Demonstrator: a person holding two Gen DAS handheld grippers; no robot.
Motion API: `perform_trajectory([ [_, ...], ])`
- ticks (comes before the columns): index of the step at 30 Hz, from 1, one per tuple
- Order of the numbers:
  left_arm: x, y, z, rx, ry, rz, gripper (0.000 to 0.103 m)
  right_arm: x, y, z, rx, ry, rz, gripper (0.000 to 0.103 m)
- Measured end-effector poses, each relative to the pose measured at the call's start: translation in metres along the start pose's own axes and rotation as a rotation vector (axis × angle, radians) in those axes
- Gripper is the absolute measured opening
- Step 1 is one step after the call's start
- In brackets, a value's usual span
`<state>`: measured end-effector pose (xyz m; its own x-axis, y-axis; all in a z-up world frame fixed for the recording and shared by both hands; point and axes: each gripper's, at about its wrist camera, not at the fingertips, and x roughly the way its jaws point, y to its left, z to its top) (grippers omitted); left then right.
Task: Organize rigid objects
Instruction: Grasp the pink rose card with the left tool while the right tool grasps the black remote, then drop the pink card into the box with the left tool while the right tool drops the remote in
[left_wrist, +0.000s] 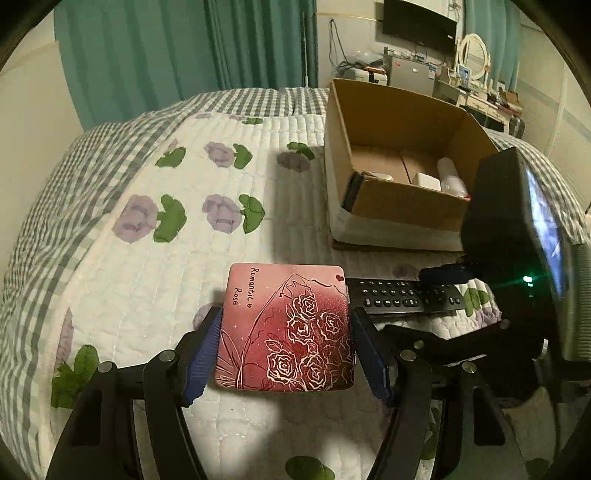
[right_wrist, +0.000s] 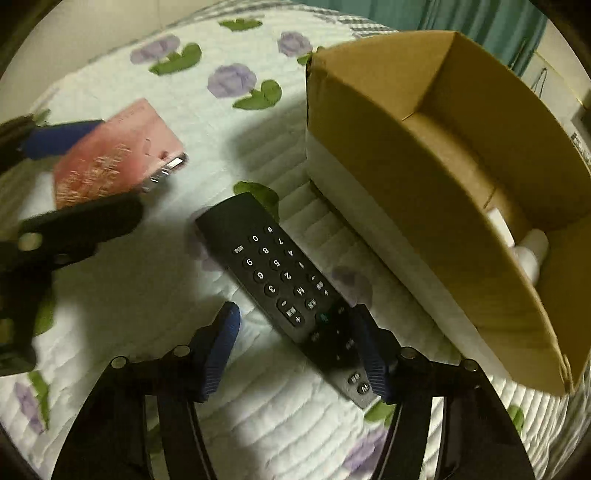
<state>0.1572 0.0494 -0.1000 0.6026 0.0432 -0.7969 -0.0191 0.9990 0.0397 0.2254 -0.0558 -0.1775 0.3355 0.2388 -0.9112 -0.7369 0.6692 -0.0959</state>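
Quilted bed (left_wrist: 147, 295): left gripper (left_wrist: 286, 347) clamps pink case (left_wrist: 288, 325), beside remote (right_wrist: 284, 280).

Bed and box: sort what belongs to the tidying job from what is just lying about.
Part of the job:
- pink rose tin, clamped in the left gripper
- black remote, between the right gripper jaws
- cardboard box
- white items already inside

Just there:
- floral quilt
- curtains
- wall TV

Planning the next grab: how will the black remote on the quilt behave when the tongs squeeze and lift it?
The remote looks like rigid plastic, so it should stay straight. It is long, and the right tongs straddle its lower end, so the far end may droop. Its smooth narrow sides could slip.
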Motion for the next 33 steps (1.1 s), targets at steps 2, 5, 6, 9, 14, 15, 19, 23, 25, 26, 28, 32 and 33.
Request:
perform_trajectory([
  [2,0.0,0.004,0.0,-0.017,0.006,-0.01,0.069,0.003,-0.001,0.004,0.007,-0.012,0.002,0.054],
  [5,-0.003,0.004,0.0,-0.018,0.002,-0.013,0.069,0.003,0.001,0.005,0.018,-0.01,-0.008,0.041],
  [6,-0.004,0.003,0.0,-0.016,0.002,-0.013,0.069,-0.001,0.002,0.004,0.024,-0.015,0.0,0.036],
  [9,-0.008,-0.001,-0.001,-0.011,-0.004,-0.014,0.069,-0.014,0.004,-0.003,0.027,-0.025,0.002,0.021],
  [14,-0.025,-0.007,0.001,-0.014,-0.028,-0.041,0.069,-0.047,0.005,-0.017,0.074,-0.068,-0.003,0.018],
  [15,-0.029,-0.009,0.001,-0.013,-0.033,-0.042,0.069,-0.053,0.007,-0.02,0.074,-0.071,-0.013,0.018],
  [19,-0.05,-0.018,0.003,0.003,-0.064,-0.053,0.069,-0.083,0.016,-0.04,0.064,-0.109,-0.03,0.018],
  [23,-0.073,-0.027,0.011,0.018,-0.096,-0.09,0.069,-0.123,0.015,-0.047,0.098,-0.172,-0.052,0.018],
  [25,-0.09,-0.029,0.019,0.016,-0.126,-0.122,0.069,-0.139,0.01,-0.044,0.112,-0.206,-0.07,0.018],
  [26,-0.097,-0.03,0.023,0.023,-0.14,-0.123,0.069,-0.153,0.006,-0.044,0.125,-0.231,-0.08,0.018],
  [28,-0.108,-0.035,0.033,0.042,-0.163,-0.128,0.069,-0.172,0.0,-0.043,0.145,-0.264,-0.089,0.018],
  [32,-0.125,-0.046,0.058,0.064,-0.213,-0.146,0.069,-0.211,-0.021,-0.04,0.192,-0.344,-0.117,0.018],
  [33,-0.126,-0.049,0.063,0.072,-0.221,-0.142,0.069,-0.221,-0.026,-0.04,0.202,-0.364,-0.122,0.018],
])
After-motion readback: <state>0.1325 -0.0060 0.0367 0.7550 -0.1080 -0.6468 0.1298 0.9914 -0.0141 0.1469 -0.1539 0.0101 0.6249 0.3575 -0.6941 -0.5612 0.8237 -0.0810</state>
